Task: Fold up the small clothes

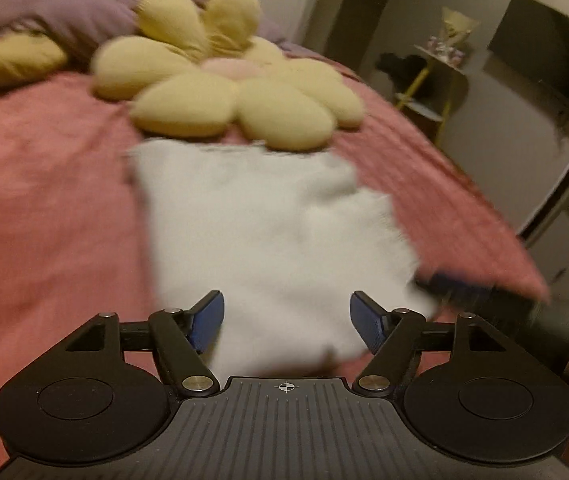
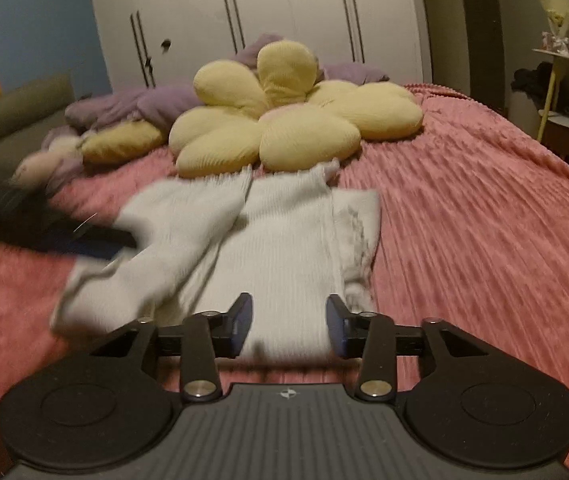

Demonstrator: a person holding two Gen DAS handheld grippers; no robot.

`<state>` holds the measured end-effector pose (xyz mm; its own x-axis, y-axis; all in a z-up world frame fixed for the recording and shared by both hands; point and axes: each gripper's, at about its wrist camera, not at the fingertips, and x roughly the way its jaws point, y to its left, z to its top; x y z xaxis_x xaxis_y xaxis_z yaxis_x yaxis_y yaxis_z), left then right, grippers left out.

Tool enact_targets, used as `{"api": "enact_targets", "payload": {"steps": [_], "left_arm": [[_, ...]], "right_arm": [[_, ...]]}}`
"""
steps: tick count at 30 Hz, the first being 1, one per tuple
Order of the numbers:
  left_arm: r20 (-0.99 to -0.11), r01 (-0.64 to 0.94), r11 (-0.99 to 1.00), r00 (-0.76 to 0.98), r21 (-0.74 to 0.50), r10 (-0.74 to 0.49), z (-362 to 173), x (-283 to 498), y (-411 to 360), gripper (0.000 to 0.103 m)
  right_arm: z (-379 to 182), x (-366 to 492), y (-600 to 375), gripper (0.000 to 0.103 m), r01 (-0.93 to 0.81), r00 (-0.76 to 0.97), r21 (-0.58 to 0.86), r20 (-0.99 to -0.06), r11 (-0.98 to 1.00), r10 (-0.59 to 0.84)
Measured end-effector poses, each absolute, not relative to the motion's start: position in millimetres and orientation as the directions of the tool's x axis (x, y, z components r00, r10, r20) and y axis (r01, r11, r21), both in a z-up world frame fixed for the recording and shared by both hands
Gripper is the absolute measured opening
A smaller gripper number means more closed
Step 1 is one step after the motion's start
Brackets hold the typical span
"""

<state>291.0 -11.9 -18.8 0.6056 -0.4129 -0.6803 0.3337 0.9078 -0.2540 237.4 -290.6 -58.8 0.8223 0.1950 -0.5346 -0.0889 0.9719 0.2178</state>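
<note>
White ribbed knit garment [image 2: 284, 248] lay flat on pink bed [image 2: 464, 220], long axis toward yellow flower cushion [image 2: 284, 120]. Left claw [image 1: 287, 322] and right claw [image 2: 289, 326] gaped, empty.

Both cameras sit low and close over the pink bed [image 1: 44, 184], looking along it. Each shows the white cloth [image 1: 268, 240] in the middle and the yellow flower pillow [image 2: 284, 120] higher up. The right view also shows the wardrobe [image 2: 284, 12] at the top.
</note>
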Motion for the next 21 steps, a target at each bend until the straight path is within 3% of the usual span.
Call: {"api": "enact_targets", "payload": {"steps": [5,11,14,16,17,21], "left_arm": [[-0.74,0.265,0.94,0.585,-0.214,-0.333,-49.0,282.8,12.5,0.077],[-0.743,0.234,0.955,0.603,-0.182,-0.289,-73.8,286.6,9.0,0.077],[-0.728,0.247,0.956,0.625,-0.159,-0.282,-77.0,286.2,3.5,0.079],[-0.719,0.24,0.955,0.632,-0.173,-0.289,-77.9,285.3,4.5,0.08],[-0.716,0.232,0.956,0.635,-0.182,-0.29,-77.6,286.3,5.3,0.08],[-0.71,0.224,0.956,0.642,-0.187,-0.289,-79.7,289.9,3.1,0.08]], "right_arm": [[-48.1,273.6,-290.3,0.058,-0.136,0.768,0.431,-0.523,0.892,0.37],[-74.9,330.3,-259.3,0.063,-0.127,0.618,0.513,-0.629,0.849,0.472],[-85.0,344.5,-256.7,0.063,-0.1,0.587,0.599,-0.61,0.795,0.533],[-87.5,350.3,-252.7,0.056,-0.097,0.583,0.62,-0.599,0.778,0.55],[-89.0,353.5,-251.6,0.041,-0.095,0.578,0.631,-0.595,0.77,0.559],[-92.2,356.6,-250.2,0.042,-0.082,0.577,0.653,-0.585,0.753,0.57]]}}
